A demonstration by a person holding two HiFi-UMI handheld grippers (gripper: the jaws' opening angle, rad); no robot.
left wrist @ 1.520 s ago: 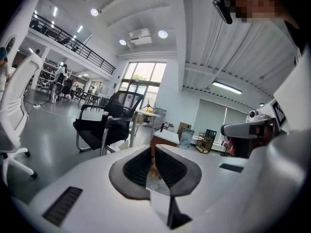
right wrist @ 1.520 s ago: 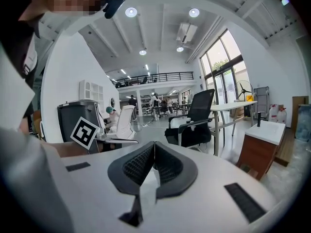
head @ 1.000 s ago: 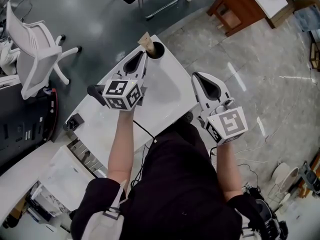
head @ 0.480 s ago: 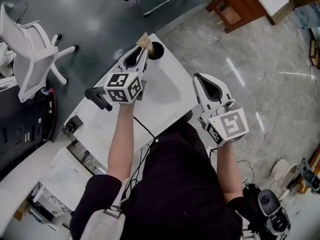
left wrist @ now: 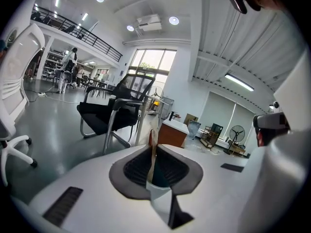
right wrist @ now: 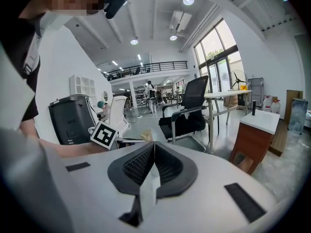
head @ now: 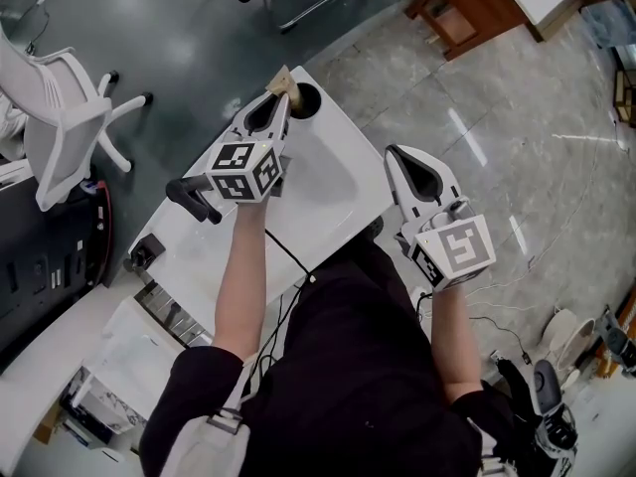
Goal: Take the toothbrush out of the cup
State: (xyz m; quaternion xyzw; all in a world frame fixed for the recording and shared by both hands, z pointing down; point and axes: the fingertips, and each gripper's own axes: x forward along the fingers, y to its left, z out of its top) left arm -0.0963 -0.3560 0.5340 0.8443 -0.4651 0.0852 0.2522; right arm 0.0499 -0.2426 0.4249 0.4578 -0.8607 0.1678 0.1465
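Toothbrush [head: 286,79] clamped in left gripper [head: 284,96], beside cup [head: 321,93], right gripper [head: 393,153] closed

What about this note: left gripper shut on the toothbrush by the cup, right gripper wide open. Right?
Not quite. The right gripper is not open: the right gripper view shows its jaws together with nothing between them. The rest holds: the left gripper is shut on the toothbrush by the cup.

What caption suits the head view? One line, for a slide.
Left gripper shut on the toothbrush beside the cup; right gripper shut, empty, held aside.
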